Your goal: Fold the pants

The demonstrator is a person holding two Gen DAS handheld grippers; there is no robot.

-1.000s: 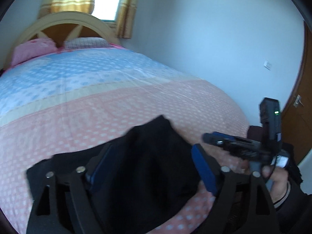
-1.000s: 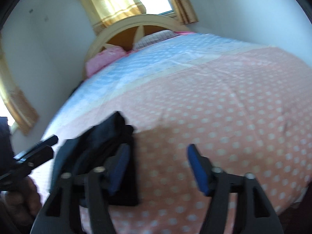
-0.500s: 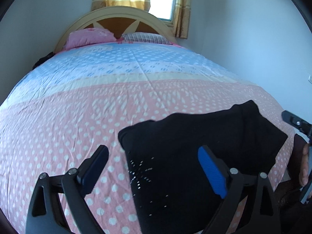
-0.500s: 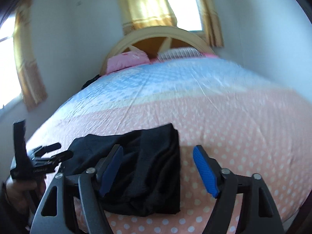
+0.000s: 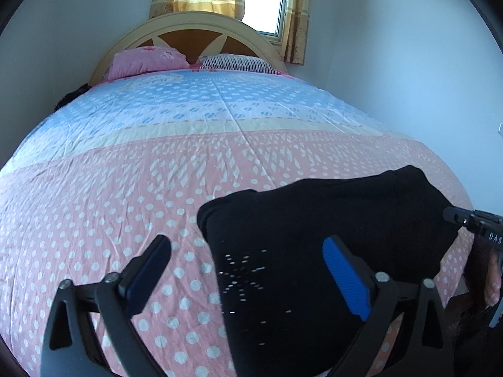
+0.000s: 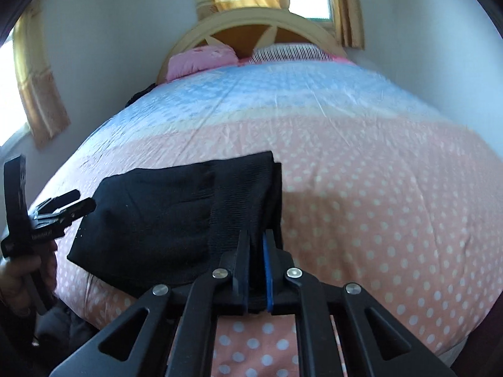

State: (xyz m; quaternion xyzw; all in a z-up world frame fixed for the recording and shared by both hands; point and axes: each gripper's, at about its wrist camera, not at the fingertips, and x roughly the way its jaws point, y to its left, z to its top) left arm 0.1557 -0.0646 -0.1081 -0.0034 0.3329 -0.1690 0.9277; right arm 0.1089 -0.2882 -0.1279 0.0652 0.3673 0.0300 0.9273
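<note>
1. Two views disagreed usefully; from my left wrist camera the left gripper (image 5: 248,264) stood spread wide, holding nothing, its right finger over the black pants (image 5: 314,251) and its left finger over the dotted pink bedspread (image 5: 125,188).
2. Only my right wrist camera showed the right gripper (image 6: 255,251) clenched on the near edge of the pants (image 6: 176,213); the ribbed band ran up from between its fingers.
3. The pants lay folded in a compact bundle near the foot of the bed; the left view showed small pale specks on the cloth that the right view did not.
4. Each view caught the other gripper only at its margin; the right view also showed a hand (image 6: 19,276) on the left one's handle.
</note>
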